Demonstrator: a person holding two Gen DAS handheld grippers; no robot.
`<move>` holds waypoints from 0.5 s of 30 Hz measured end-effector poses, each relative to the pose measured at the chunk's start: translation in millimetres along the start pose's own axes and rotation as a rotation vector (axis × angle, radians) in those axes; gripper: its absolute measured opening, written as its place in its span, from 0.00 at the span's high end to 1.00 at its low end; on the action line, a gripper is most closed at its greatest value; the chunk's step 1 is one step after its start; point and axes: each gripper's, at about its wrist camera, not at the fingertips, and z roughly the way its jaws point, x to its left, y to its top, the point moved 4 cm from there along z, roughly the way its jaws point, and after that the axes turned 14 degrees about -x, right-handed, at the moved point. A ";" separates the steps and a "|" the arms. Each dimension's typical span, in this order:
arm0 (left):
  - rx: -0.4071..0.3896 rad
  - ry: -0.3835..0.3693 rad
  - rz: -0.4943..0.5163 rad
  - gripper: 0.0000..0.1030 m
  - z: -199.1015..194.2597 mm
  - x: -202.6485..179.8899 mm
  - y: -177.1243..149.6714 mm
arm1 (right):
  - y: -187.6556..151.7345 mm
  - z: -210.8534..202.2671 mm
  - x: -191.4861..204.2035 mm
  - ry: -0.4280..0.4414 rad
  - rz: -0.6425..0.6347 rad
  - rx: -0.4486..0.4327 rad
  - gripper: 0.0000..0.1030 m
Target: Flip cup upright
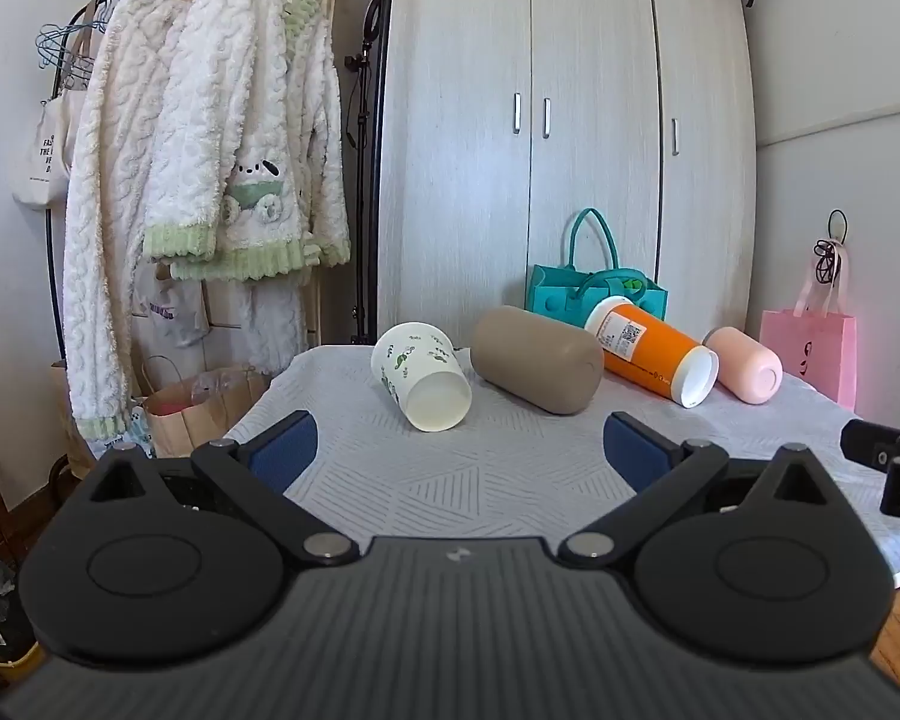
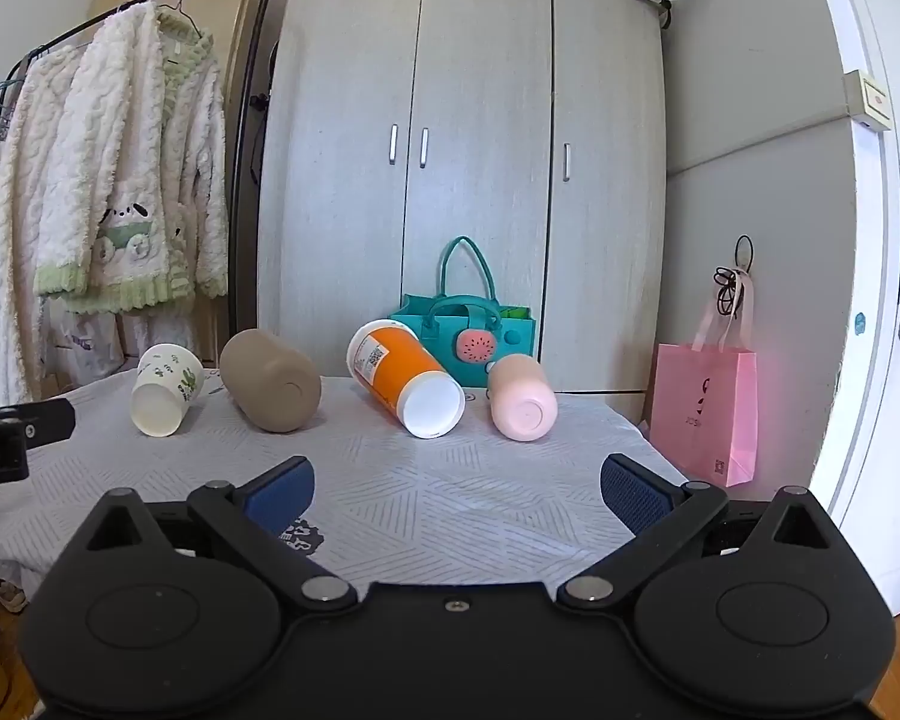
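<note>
Four cups are lying on their sides on the table (image 2: 450, 480): white cup (image 1: 421, 376), brown cup (image 1: 537, 360), orange cup (image 1: 651, 356), pink cup (image 1: 744, 364). None is standing upright yet. Left hand-held gripper (image 1: 459, 456) and right hand-held gripper (image 2: 457, 489) are hovering wide open, holding nothing.

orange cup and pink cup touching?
Apart. The right wrist view shows a strip of tablecloth and teal bag between the orange cup and pink cup; left wrist view overlaps them.

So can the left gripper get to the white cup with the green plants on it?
Probably yes. The left gripper is open and the white cup lies on its side just ahead, with only bare tablecloth between them.
</note>
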 end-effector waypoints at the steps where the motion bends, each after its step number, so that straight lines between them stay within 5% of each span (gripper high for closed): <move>1: 0.000 0.001 0.001 0.00 0.4 -0.9 0.3 | -0.9 1.1 0.3 -0.001 0.002 0.000 0.00; 15: 0.004 0.000 0.005 0.00 2.3 0.9 -2.1 | -1.9 3.0 -3.7 -0.007 0.009 -0.003 0.00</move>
